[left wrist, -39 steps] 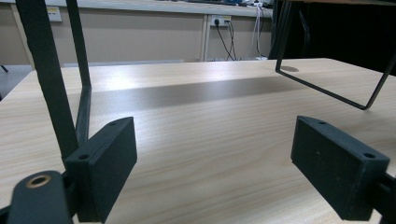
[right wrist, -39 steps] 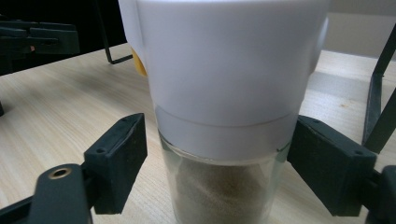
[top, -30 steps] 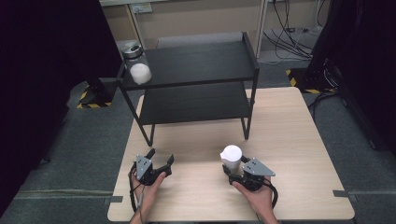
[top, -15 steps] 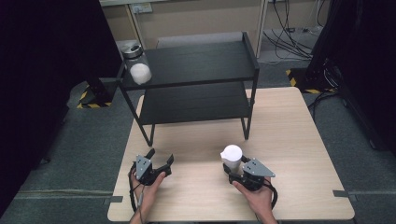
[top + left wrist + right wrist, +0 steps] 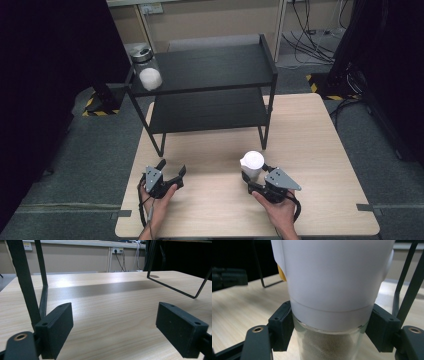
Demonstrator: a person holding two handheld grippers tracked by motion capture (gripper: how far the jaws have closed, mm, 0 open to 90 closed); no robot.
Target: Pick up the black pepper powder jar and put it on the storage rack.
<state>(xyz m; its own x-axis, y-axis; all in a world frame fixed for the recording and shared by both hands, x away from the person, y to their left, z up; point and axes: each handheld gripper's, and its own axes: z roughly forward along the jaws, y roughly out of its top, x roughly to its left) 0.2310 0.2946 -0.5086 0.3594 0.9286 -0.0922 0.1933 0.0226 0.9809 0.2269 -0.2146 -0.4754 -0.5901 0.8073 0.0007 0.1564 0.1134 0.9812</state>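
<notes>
Right gripper (image 5: 253, 176): held in the person's right hand (image 5: 280, 212) near the table's front edge, right of the middle; its two black jaws are clamped on the jar, one on each side.
Jar (image 5: 252, 165): glass body with a white lid, standing upright on the table (image 5: 320, 150), in front of the shelf rack's right front leg and apart from it. In the right gripper view the jar (image 5: 332, 290) shows a pale sandy filling in the glass below the lid, and the pads (image 5: 282, 325) press just where lid meets glass.
Left gripper (image 5: 172, 171): held in the person's left hand (image 5: 159, 197) near the table's front edge, toward the left corner; its jaws are spread wide with nothing between them, bare wood showing in the gap in the left gripper view (image 5: 115, 332).
Shelf rack (image 5: 210, 92): black, two tiers, standing along the table's far edge.
Second jar (image 5: 150, 78): white-topped, at the left end of the rack's upper tier.
Floor jar (image 5: 141, 54): dark-lidded, on the floor behind the rack's left end.
</notes>
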